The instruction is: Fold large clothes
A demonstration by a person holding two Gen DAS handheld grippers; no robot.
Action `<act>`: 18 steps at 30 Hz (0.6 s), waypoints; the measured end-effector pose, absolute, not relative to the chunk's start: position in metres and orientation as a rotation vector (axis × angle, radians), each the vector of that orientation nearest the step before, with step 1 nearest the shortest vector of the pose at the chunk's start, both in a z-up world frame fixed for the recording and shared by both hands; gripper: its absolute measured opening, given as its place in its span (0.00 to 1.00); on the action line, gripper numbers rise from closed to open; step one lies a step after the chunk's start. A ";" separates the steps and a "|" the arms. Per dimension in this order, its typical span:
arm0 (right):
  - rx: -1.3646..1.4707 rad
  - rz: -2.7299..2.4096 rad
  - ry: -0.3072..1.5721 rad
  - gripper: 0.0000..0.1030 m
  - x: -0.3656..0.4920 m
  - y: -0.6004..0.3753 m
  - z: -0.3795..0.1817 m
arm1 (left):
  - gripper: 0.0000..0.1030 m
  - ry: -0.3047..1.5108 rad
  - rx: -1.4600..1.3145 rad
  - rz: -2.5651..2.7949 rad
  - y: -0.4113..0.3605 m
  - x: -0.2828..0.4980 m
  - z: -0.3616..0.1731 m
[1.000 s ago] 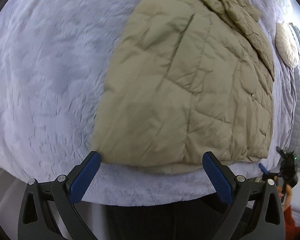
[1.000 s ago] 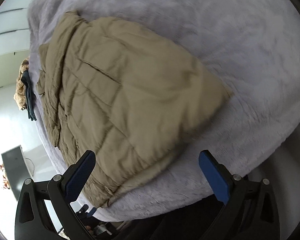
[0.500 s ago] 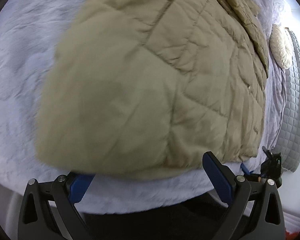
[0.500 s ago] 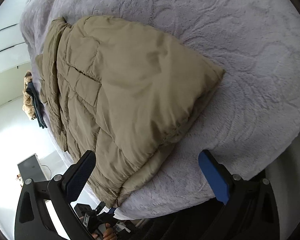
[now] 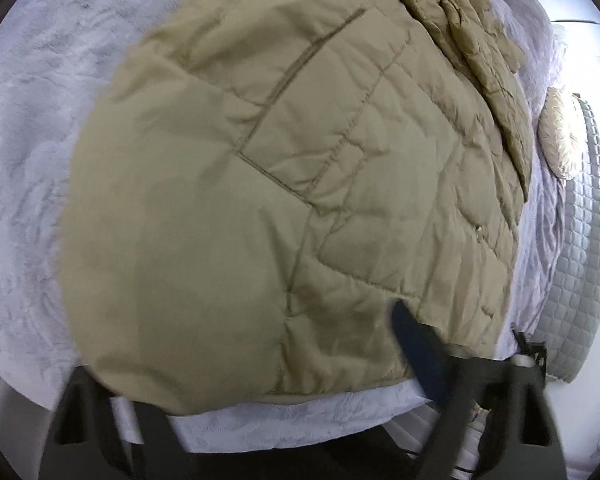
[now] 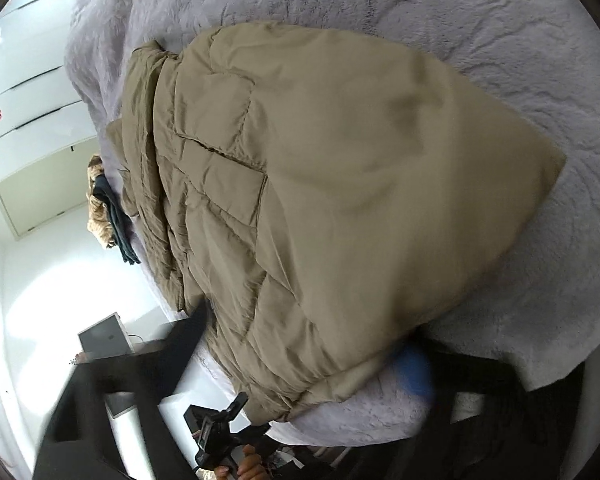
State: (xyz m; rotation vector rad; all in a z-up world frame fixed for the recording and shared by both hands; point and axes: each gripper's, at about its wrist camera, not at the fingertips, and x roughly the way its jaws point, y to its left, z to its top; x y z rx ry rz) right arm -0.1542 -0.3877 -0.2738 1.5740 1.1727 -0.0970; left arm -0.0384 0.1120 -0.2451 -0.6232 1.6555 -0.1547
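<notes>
A khaki quilted jacket lies on a lilac fluffy bed cover. It also fills the right wrist view over the bed cover. My left gripper is open at the jacket's near hem; its right blue fingertip lies against the fabric and the left finger is hidden under the hem. My right gripper is open at the jacket's near edge, its blue right fingertip just below the hem. The left gripper and the holding hand show low in the right wrist view.
A round fluffy cushion and a grey quilted headboard are at the right in the left wrist view. A dark and tan pile of clothes lies at the bed's far edge. White cabinets and a laptop stand beyond.
Both grippers have moved in toward the jacket's near hem, which now fills both views. The left finger of the left gripper has slid under the hem. The jaws stay open.
</notes>
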 end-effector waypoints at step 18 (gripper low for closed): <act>1.378 0.119 1.014 0.07 -0.084 -0.399 -0.169 | 0.14 1.326 -0.502 -0.240 0.118 0.031 -0.123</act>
